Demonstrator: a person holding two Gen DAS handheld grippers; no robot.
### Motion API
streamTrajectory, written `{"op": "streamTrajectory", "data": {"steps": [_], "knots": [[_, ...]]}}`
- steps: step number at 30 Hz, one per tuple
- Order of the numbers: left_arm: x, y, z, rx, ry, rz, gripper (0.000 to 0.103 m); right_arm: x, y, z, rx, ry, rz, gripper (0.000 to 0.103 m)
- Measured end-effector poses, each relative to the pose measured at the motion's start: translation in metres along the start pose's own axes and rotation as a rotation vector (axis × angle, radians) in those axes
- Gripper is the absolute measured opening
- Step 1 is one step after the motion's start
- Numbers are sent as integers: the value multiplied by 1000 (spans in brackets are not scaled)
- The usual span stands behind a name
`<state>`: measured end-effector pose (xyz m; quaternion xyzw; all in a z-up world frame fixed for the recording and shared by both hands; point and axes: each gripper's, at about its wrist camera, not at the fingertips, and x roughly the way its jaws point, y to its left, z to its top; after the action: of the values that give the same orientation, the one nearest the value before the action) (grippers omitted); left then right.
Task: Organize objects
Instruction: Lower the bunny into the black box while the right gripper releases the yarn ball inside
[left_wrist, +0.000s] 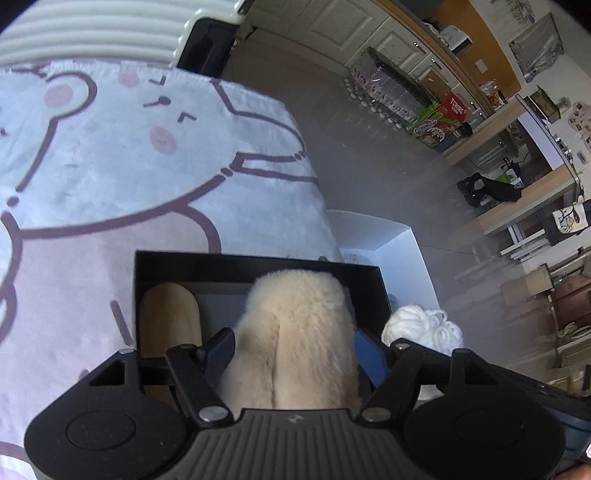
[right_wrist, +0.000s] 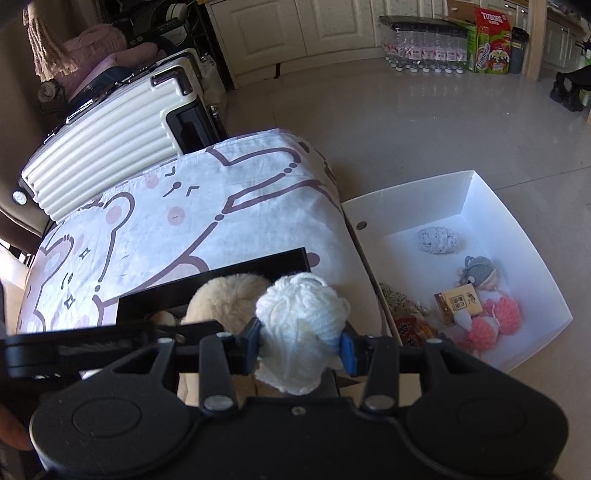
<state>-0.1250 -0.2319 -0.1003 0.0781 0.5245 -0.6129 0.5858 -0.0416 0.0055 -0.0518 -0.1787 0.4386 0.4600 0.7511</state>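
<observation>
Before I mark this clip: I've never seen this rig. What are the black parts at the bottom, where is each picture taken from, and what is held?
No robot here: a person carries a two-finger tool in each hand, each with a camera looking along its fingers. The black shapes are those tools. The left view shows the left tool over a black box on a cartoon-print sheet; a cream fluffy item lies between its fingers, which look spread rather than pressing. A tan piece lies in the box too. The right view shows the right tool clamped on a white yarn ball. A white bin on the floor holds more small things.
</observation>
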Motion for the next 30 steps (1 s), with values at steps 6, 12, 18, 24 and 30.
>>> {"op": "streamTrajectory", "data": {"steps": [6,12,18,24,30], "knots": [[-15,3,4,34,-25,40,58,3,14,-4,-53,36,23,44],[-35,27,10,-50,-87,68,49,-4,31,-1,-80,17,77,44],[-53,40,13,-47,-123,113,42,10,67,-2,-106,60,173,44],[-64,47,14,-24,-139,133,42,42,92,-9,-83,136,257,44],[-60,47,12,18,-119,155,42,65,96,-17,-126,186,142,44]]}}
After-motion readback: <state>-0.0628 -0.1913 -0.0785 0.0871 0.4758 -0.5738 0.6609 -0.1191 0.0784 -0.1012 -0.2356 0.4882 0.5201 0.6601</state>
